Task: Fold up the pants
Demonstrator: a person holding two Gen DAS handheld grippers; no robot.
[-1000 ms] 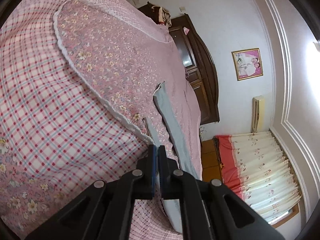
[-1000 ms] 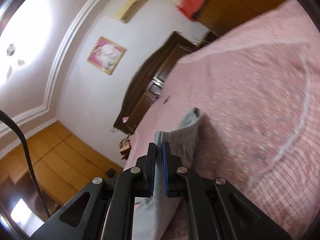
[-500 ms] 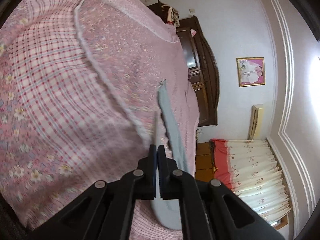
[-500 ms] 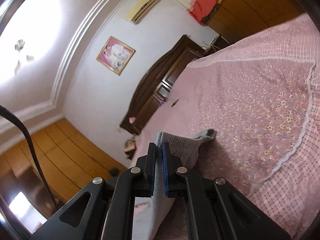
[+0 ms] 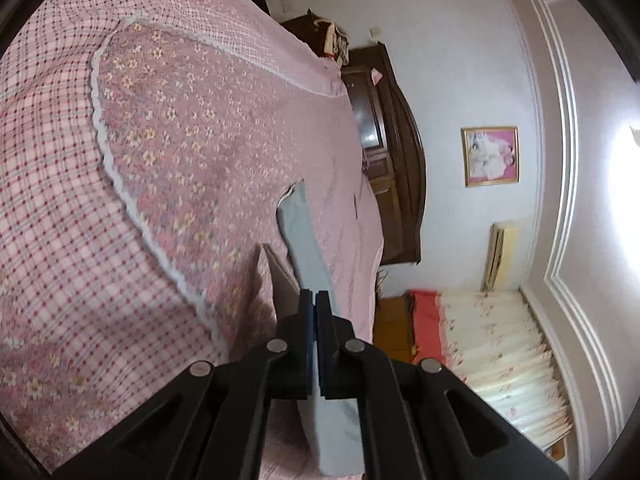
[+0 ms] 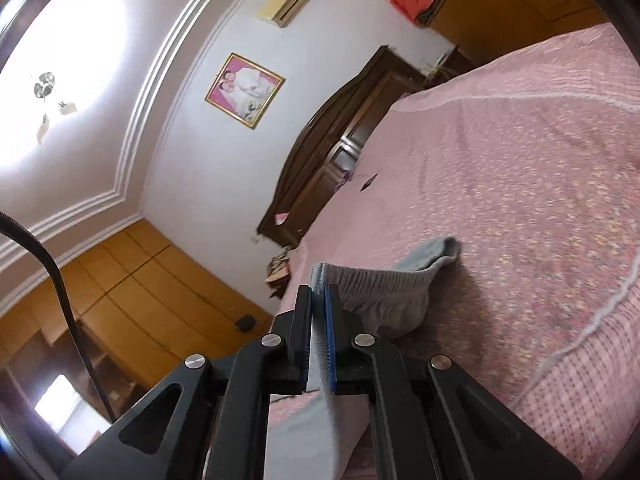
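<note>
- The left tongs (image 5: 315,300) are closed tight on an edge of the grey pants (image 5: 304,240).
- The right tongs (image 6: 319,300) pinch the stretchy waistband of the pants (image 6: 384,292).
- The pants are lifted at both ends, and the far end lies on the pink flowery bed (image 5: 192,152).
</note>
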